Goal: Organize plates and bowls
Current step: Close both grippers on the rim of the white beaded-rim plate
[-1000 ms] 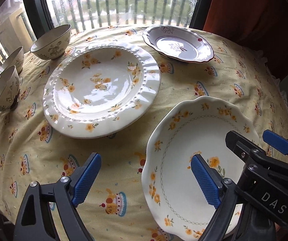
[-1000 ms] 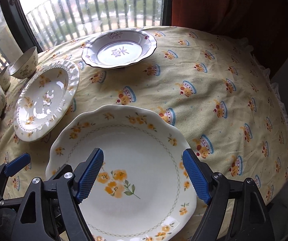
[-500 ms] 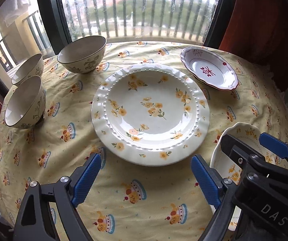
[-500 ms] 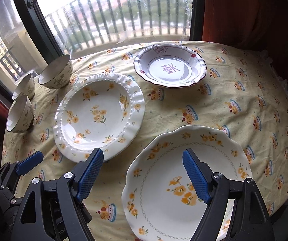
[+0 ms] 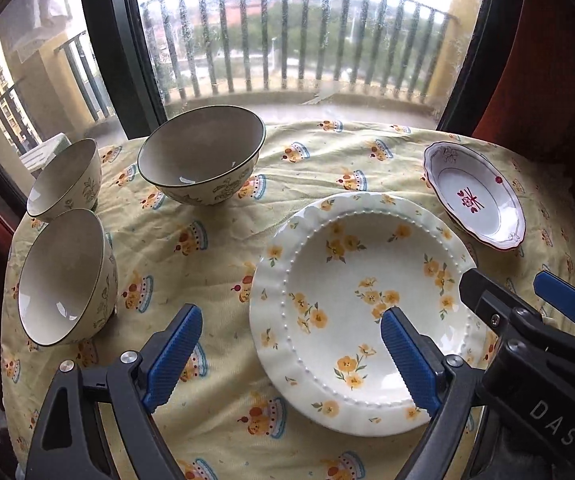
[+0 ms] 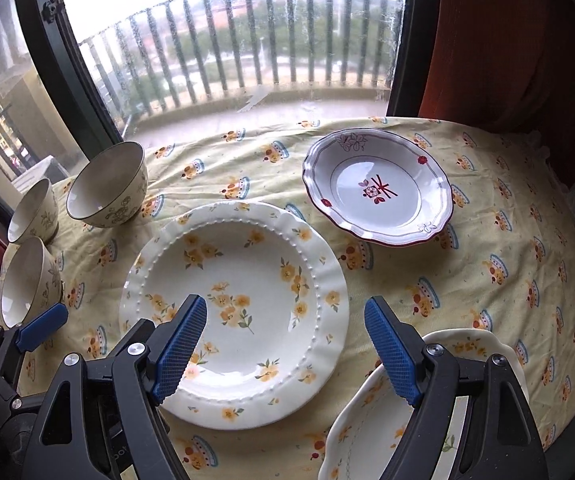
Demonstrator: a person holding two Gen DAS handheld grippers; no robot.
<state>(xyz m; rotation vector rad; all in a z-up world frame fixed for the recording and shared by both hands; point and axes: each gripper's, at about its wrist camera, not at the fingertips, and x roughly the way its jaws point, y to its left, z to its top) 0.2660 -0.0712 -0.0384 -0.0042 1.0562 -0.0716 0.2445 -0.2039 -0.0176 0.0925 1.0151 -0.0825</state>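
On a round table by the balcony window, under a yellow cloth (image 6: pixel 487 220) printed with little cakes, the dishes lie spread out. Big beaded plate (image 6: pixel 243 304) with yellow flowers sits mid-table, flat. Behind it to the right, well apart, a white plate (image 6: pixel 375 192) with a red rim and a red mark in its centre. At the near right edge a scalloped plate (image 6: pixel 483 352), only partly seen past the right gripper's finger.

Three bowls, left side. Large bowl (image 5: pixel 203 160) stands nearest the window, upright. Two smaller ones at the table's left edge: far bowl (image 5: pixel 67 180) and near bowl (image 5: pixel 67 276), just beside each other, both seeming to lean toward the centre; the lens may add to that.

Left gripper (image 5: pixel 287 356): fingers wide apart, nothing between them, hovering over cloth and the beaded plate's left rim. Right gripper (image 6: pixel 287 348): fingers likewise spread, empty, over the beaded plate's near right rim. The two tools sit side by side, close.
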